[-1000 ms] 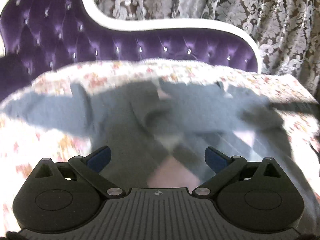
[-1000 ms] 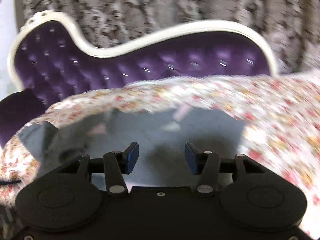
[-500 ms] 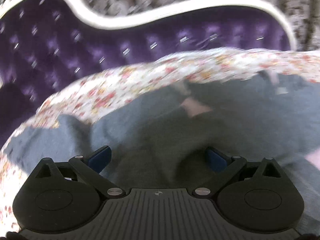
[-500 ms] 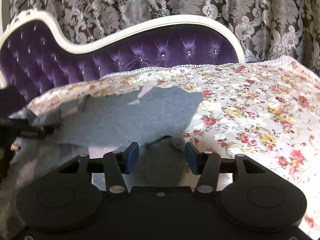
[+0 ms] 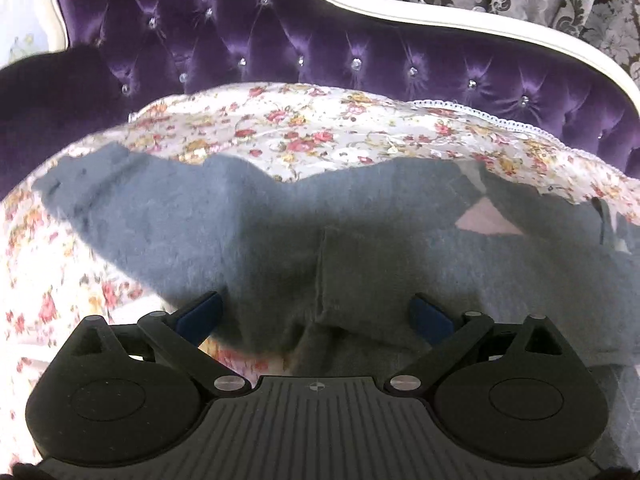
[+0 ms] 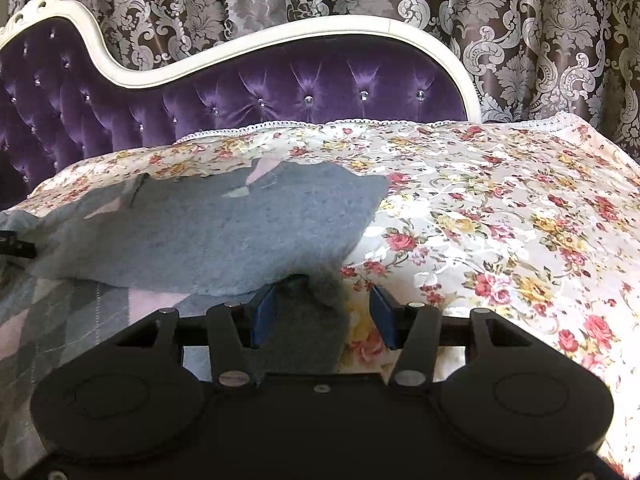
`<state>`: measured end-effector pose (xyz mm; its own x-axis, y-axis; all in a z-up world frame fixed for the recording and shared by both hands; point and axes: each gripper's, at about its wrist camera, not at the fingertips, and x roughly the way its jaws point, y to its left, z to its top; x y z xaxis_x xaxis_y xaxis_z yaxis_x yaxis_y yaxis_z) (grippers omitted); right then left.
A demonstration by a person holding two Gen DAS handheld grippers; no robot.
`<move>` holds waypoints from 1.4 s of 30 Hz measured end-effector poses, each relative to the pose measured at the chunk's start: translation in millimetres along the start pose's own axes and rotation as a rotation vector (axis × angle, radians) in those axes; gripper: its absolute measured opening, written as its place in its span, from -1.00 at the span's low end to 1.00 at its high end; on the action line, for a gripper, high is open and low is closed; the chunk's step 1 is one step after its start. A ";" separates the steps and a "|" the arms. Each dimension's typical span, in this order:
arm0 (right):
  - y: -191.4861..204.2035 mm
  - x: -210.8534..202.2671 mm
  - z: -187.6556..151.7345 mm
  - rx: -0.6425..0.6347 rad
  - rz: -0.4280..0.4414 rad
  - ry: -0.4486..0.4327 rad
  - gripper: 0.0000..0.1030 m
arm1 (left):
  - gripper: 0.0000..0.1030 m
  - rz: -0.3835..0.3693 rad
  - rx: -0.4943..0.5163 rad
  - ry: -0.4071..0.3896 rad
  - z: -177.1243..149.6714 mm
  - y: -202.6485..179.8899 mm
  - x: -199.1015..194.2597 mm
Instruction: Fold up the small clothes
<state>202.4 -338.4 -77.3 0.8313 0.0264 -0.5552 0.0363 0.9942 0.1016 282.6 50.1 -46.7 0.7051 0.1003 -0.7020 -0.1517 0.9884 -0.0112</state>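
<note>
A small grey knit sweater [image 5: 360, 248] with pink and grey diamonds lies spread on the floral cover [image 5: 304, 136]. One sleeve [image 5: 104, 192] reaches out to the left. My left gripper [image 5: 316, 314] hangs wide open just over the sweater's body, with a seam running between its blue pads [image 5: 200, 314]. In the right wrist view the sweater [image 6: 224, 232] has a grey flap folded over it. My right gripper [image 6: 324, 318] stands open at the sweater's right edge. A hump of grey fabric [image 6: 316, 300] sits between its jaws against the left pad [image 6: 262, 316], and the right pad is clear of it.
A purple tufted sofa back [image 6: 304, 92] with a white frame rises behind the cover, and patterned curtains [image 6: 520, 40] hang beyond. Bare floral cover [image 6: 500, 220] stretches to the right of the sweater. A black part [image 6: 14, 246] shows at the left edge of the right wrist view.
The left view has swung left along the sweater, bringing the left sleeve into view. The right gripper has sunk to the sweater's right edge, with a fabric hump now between its jaws. Both stayed open.
</note>
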 end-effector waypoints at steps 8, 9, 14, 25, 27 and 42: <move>-32.6 3.7 -0.4 0.154 -0.135 -0.016 0.09 | 0.97 -0.014 0.047 -0.009 -6.2 -5.0 -2.0; -31.4 1.5 -0.3 0.132 -0.138 -0.010 0.10 | 0.97 -0.016 0.055 -0.012 -7.0 -5.5 -2.9; -33.0 -21.3 -1.2 0.125 -0.049 -0.029 0.15 | 0.97 -0.040 0.077 -0.016 -12.8 -6.9 -5.2; -52.2 30.4 48.7 0.204 0.042 -0.053 0.06 | 1.00 -0.054 0.081 -0.038 -19.3 -5.6 -2.9; -59.2 47.1 53.4 0.232 0.027 -0.039 0.04 | 1.00 -0.056 0.079 -0.040 -19.8 -5.3 -2.6; -40.5 80.2 55.8 0.113 -0.138 0.040 -0.88 | 1.00 -0.048 0.080 -0.052 -22.4 -6.4 -2.5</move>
<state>298.6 -382.4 -79.9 0.7913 -0.1028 -0.6027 0.2125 0.9705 0.1135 266.3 40.9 -60.9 0.7455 0.0561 -0.6642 -0.0624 0.9980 0.0143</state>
